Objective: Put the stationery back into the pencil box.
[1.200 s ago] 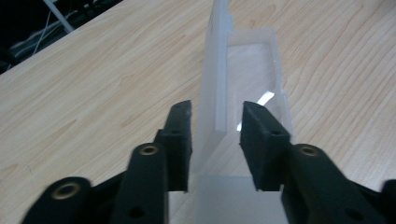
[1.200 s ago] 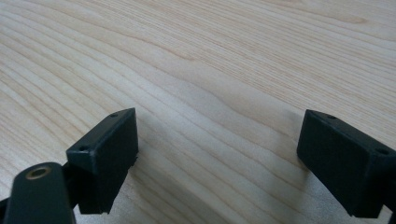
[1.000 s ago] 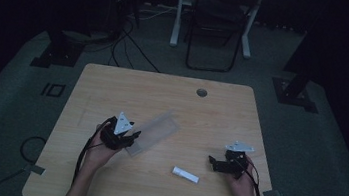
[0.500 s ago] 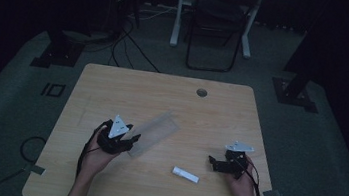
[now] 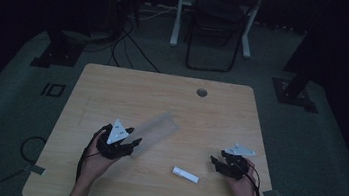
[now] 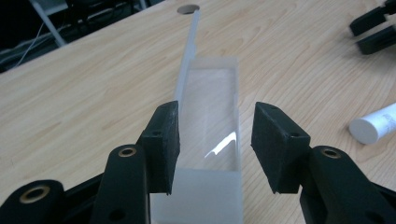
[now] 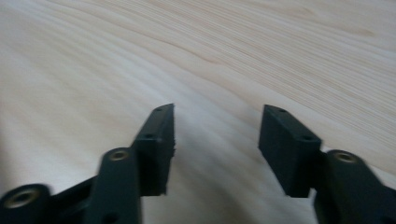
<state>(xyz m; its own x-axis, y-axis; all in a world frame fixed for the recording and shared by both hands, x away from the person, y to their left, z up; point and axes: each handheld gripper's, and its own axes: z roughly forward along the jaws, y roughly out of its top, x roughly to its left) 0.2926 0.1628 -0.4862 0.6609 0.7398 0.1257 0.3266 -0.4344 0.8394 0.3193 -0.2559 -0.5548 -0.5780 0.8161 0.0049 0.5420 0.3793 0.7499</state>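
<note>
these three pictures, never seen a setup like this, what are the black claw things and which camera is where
No robot here: a person sits at a wooden table and holds a hand-held two-jaw gripper in each hand. The high view looks down from above; the left gripper and right gripper are the black tools at the ends of the forearms.

The other two pictures come from small cameras riding on each gripper, looking along its jaws. In the left gripper view, the open jaws straddle a clear plastic box lying on the table; its left side is against the left jaw, with a gap on the right, so it is not clamped. In the right gripper view the jaws are open over bare wood.

A small white tube lies between the hands. Near the far edge is a round hole.
</note>
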